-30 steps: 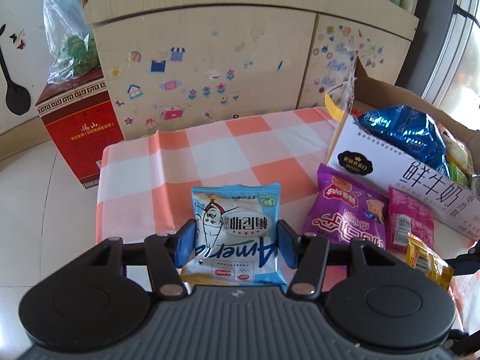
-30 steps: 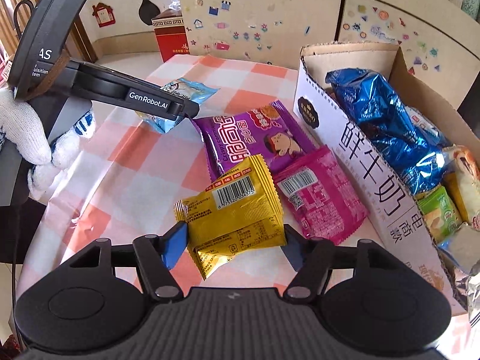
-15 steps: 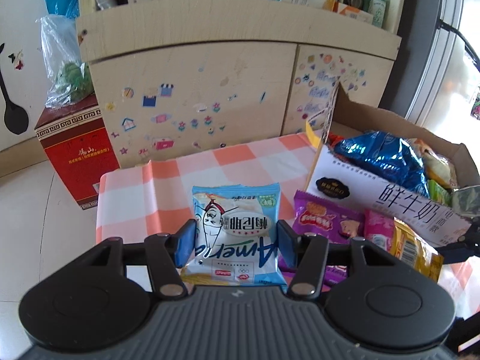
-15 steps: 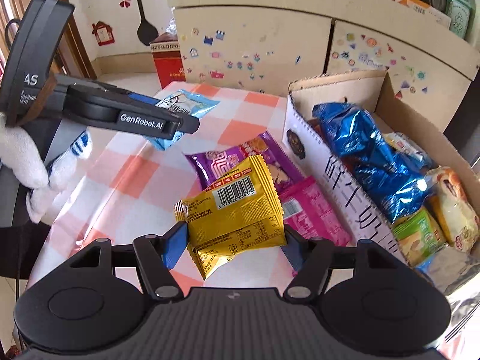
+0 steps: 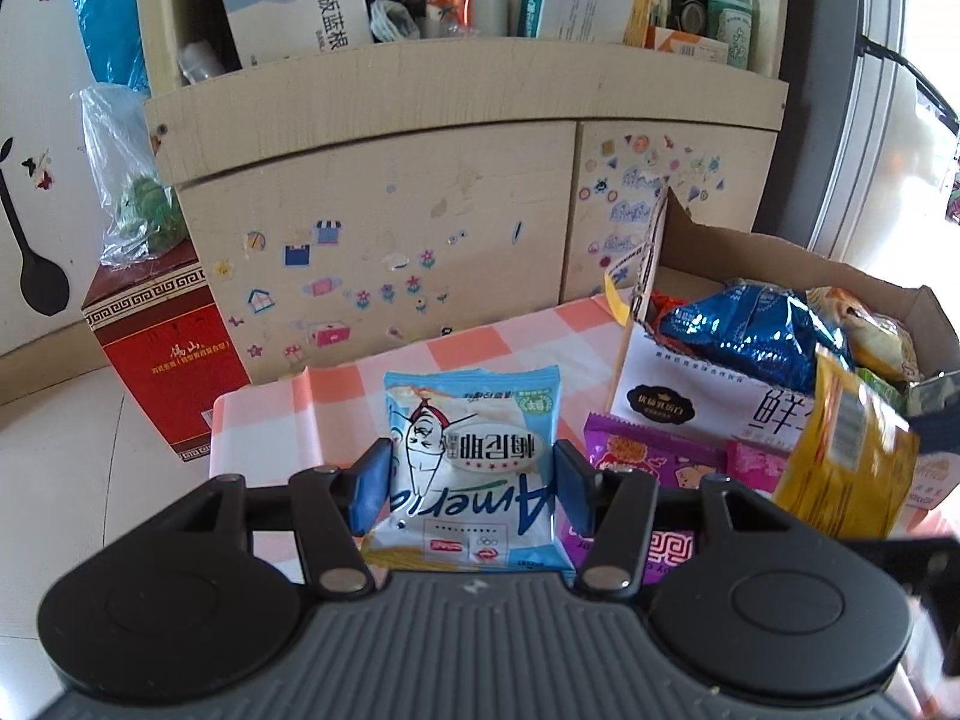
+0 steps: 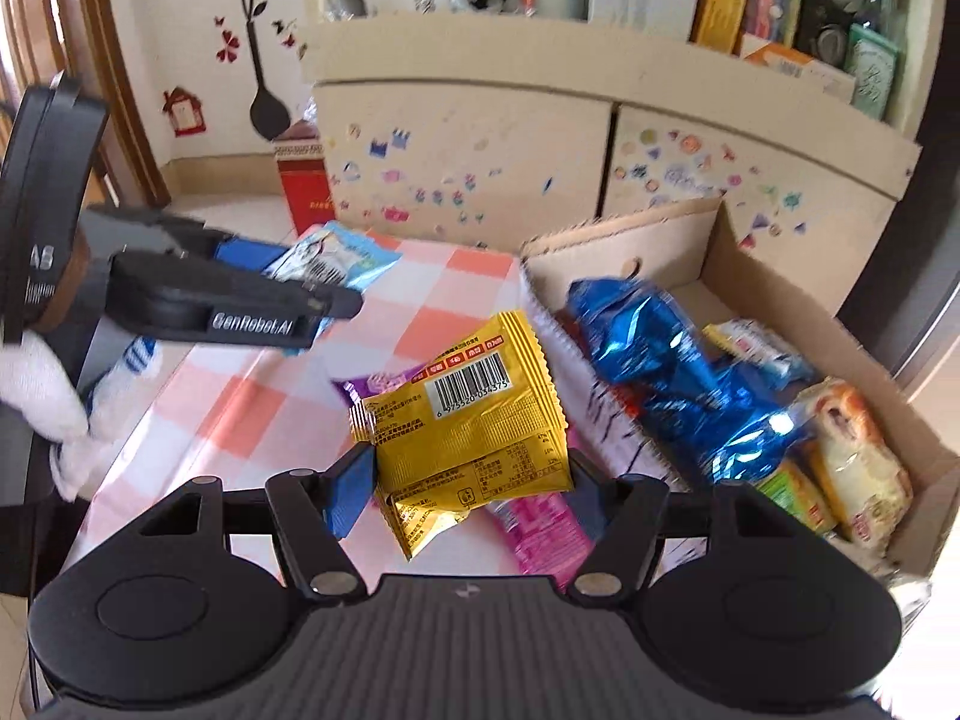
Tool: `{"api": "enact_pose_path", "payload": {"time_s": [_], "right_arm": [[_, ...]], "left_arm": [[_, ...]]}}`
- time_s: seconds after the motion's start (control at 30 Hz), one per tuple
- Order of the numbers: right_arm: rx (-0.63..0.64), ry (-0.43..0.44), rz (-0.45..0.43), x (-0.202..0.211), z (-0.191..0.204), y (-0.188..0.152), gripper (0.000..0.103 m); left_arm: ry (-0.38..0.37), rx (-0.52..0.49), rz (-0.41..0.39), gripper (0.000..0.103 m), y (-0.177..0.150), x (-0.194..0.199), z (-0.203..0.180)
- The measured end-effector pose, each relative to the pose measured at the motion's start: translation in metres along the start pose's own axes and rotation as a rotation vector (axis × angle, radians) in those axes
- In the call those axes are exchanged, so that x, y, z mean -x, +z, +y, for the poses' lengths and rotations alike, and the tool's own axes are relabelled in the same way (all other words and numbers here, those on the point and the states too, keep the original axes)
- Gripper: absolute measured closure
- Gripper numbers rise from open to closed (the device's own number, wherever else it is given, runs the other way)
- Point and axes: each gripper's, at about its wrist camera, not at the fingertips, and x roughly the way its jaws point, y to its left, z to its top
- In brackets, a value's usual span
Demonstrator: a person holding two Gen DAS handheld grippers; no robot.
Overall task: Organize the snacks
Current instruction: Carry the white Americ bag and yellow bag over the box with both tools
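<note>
Blue-padded left hand-held gripper (image 5: 471,489) clamps a pale blue snack packet (image 5: 471,468); right hand-held gripper (image 6: 465,489) clamps a yellow foil packet (image 6: 474,420) beside the cardboard box (image 6: 708,240)

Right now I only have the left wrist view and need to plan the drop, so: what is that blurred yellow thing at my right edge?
Observer: A yellow snack packet, clamped in the right gripper, barcode side up.
Operator: Is it over the cardboard box yet?
Observer: No, it hangs above the checked cloth, just beside the box's near wall.
Operator: Any room left in the box?
Observer: Bare floor shows at the far end, behind the blue foil bag.
</note>
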Motion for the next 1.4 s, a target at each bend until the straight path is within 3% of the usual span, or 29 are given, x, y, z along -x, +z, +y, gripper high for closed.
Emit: {"api": "enact_pose_path", "payload": {"time_s": [0.8,1.13,1.4], "right_arm": [[-0.129,-0.116,-0.181,0.045,-0.056,0.026,0.030],[-0.285,-0.214,-0.279,0.066,-0.103,0.024,0.030],[-0.366,-0.259,-0.289,0.072,-0.127,0.020,0.030]], "left_arm": [[-0.009,-0.079,-0.159,0.047,0.034,0.015,-0.056],[-0.099,-0.041,-0.198,0.047,0.057,0.016,-0.083],[-0.184,-0.039,-0.196,0.047,0.069,0.006,-0.111]]}}
